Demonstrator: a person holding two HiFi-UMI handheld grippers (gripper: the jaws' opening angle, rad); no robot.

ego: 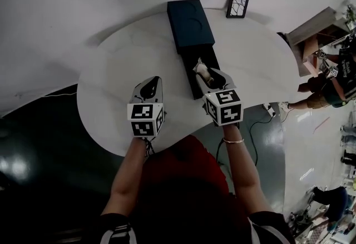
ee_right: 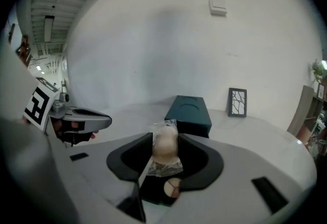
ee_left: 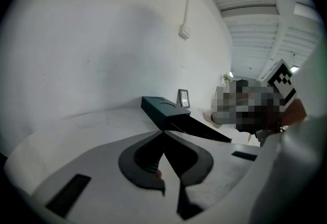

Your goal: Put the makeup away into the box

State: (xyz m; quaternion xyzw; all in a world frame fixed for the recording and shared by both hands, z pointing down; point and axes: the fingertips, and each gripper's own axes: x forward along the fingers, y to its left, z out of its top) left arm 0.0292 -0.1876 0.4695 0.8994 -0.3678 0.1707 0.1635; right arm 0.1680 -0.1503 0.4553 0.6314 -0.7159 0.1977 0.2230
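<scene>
A dark teal box stands at the far side of the round white table, its black drawer pulled out toward me. My right gripper hovers over the drawer, shut on a beige makeup sponge in clear wrap. Under the sponge, a small makeup palette lies in the drawer. My left gripper hangs over bare table left of the drawer, its jaws shut with nothing in them. The box lies ahead of it.
A small framed picture leans on the wall behind the box. The table's front edge curves close to my body. A wooden shelf and people stand at the far right, with cables on the dark floor.
</scene>
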